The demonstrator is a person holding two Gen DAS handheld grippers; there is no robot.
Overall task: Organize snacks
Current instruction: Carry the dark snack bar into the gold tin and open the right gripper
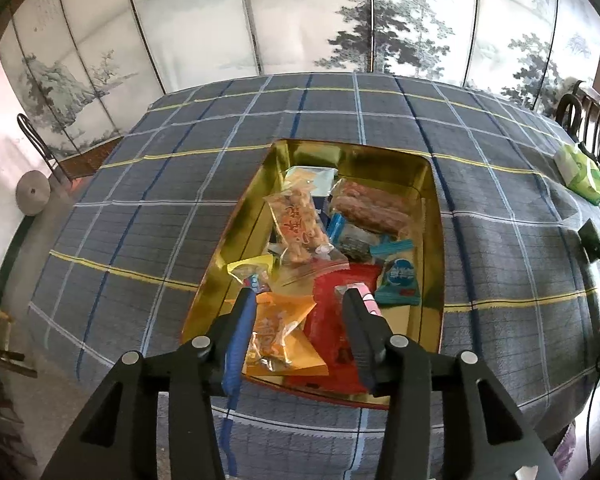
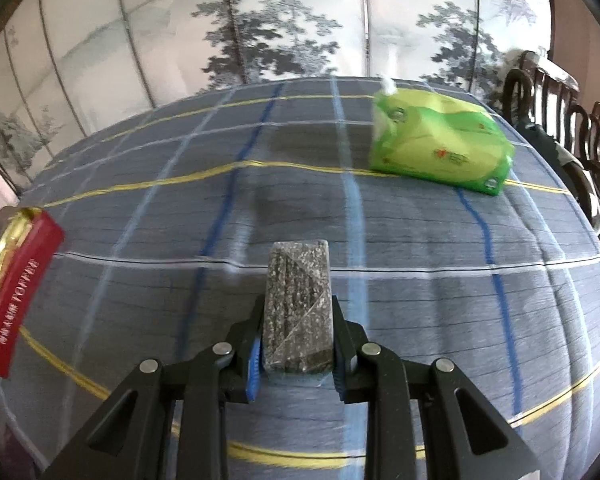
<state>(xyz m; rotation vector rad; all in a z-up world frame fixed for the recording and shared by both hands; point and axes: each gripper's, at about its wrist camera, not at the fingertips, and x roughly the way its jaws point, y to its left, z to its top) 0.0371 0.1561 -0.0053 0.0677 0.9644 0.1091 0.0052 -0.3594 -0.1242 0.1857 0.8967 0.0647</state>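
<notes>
A gold-lined tin box [image 1: 428, 184] with red outer walls sits on the checked tablecloth, filled with several snack packets: a clear bag of fried snacks [image 1: 300, 228], an orange packet [image 1: 280, 336], a red packet [image 1: 332, 320], a sausage-like pack [image 1: 368, 208], a blue packet [image 1: 400, 280]. My left gripper [image 1: 300, 300] is open and empty above the tin's near end. My right gripper [image 2: 298, 312] is shut on a dark speckled snack bar [image 2: 298, 304], held above the cloth. The tin's red corner [image 2: 16, 288] shows at the far left of the right wrist view.
A green tissue pack [image 2: 440, 144] lies at the back right of the table, also seen in the left wrist view [image 1: 580, 172]. Dark wooden chairs [image 2: 572, 120] stand along the right edge. A painted folding screen [image 1: 300, 20] stands behind the table.
</notes>
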